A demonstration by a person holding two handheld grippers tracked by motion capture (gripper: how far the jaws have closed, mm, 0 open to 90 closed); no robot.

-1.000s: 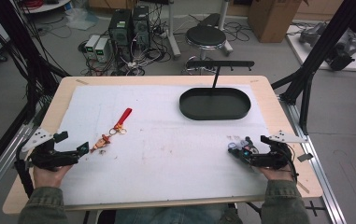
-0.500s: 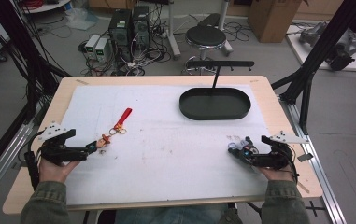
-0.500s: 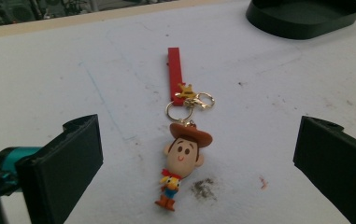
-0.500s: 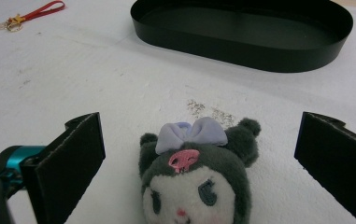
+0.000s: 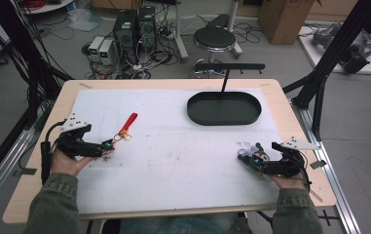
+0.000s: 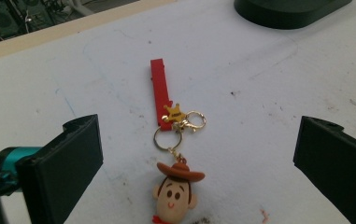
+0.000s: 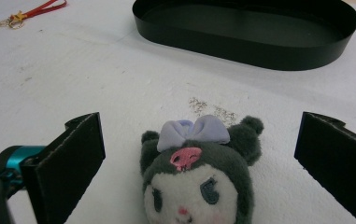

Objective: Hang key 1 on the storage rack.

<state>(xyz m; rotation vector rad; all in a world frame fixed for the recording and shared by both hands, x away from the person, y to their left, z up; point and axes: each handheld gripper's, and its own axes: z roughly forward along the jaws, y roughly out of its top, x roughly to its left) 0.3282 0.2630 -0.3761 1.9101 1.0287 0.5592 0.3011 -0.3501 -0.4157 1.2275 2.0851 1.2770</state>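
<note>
The left gripper point(image 6: 196, 154) is spread wide around the cowboy keychain point(image 6: 175, 154), gripping nothing, at the near left of the white mat point(image 5: 183, 146). The right gripper point(image 7: 199, 158) is likewise held wide open around the plush toy point(image 7: 199, 172), near right.

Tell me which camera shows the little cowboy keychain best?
The left gripper view: the cowboy keychain lies close up between the open jaws, with its face, hat, rings and red strap clear. The high view shows it small, at the left gripper's tips. The right gripper view catches its strap far off.
</note>
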